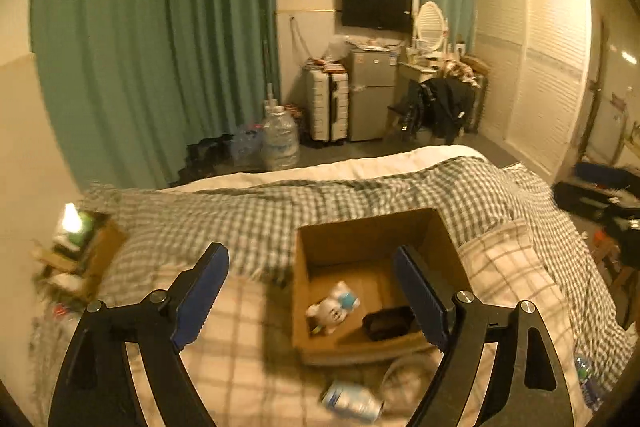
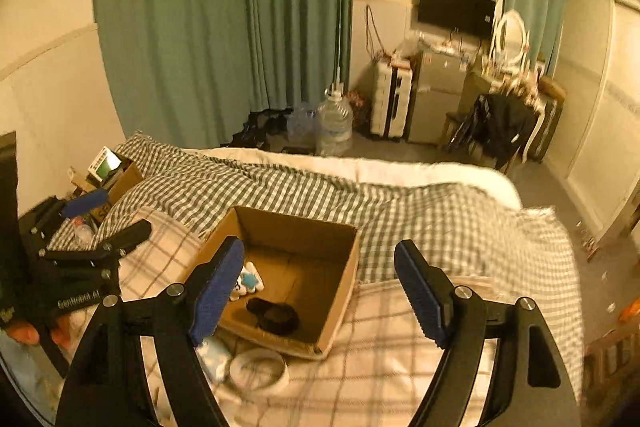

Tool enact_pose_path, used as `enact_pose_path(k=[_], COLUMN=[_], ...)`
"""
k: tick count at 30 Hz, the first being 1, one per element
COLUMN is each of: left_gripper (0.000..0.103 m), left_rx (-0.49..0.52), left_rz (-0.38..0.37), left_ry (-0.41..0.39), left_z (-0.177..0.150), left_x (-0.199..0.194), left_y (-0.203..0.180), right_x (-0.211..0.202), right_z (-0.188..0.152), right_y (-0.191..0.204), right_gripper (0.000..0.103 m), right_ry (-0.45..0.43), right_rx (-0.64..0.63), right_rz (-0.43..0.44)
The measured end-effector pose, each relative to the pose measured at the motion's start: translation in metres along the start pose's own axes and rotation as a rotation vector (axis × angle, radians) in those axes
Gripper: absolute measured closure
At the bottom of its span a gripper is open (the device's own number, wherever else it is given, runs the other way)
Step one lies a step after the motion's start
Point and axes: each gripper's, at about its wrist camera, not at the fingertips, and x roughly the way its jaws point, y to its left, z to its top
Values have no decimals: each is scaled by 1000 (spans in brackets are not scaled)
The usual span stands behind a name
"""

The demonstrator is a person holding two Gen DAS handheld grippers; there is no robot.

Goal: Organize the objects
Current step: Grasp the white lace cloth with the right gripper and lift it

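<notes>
An open cardboard box [image 1: 320,347] sits on the bed; it also shows in the right wrist view [image 2: 344,291]. Inside lie a white and blue plush toy [image 1: 332,307] and a black case [image 1: 388,323]. The toy [image 2: 248,281] and the case [image 2: 274,315] show in the right view too. In front of the box lie a white pouch [image 1: 352,401] and a roll of clear tape [image 2: 260,371]. My left gripper [image 1: 312,291] is open and empty above the box's near side; it also shows at the left in the right wrist view [image 2: 108,219]. My right gripper [image 2: 320,291] is open and empty over the box.
The bed has a checked quilt [image 1: 360,195] and a plaid pillow [image 2: 400,347]. A second box with small items [image 1: 80,251] stands at the bed's left edge. Beyond the bed are a water jug [image 1: 280,139], suitcase, small fridge and a chair with clothes.
</notes>
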Motion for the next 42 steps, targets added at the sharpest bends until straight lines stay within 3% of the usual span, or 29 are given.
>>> enact_pose_path(k=[8,11,16,22,25,28,34,42], left_gripper=[15,2,1,0,0,0,0,0], left_rx=[25,33,10,-74,-125,-158,-129,-128], left_rz=[55,57,73,62,75,89,124,128], left_ry=[4,6,-37,-16,4,38,90,122], left_z=[-32,-50,-88,-137,-159,-180,-205,-218], left_x=[-71,-87,-114,-116,-110,-101,-88,-76], left_y=[-1,-2,-2,7,14,19,20,26], right_x=[-85,-102,-116,-102,-86,-68,-31,-4], right_z=[-18,-33,-76,-133,-155,-174,-211,-229], right_y=[25,36,55,77,82,89,113,141], right_gripper=[25,25,23,8,0,0,0,1], right_ry=[-69,-79,-84,-69,-31,16,131,221], right_rx=[-59,-85,-116,-131,-98,-73,-102,-175], right_rz=[0,4,-11,-20,17,39,65,92])
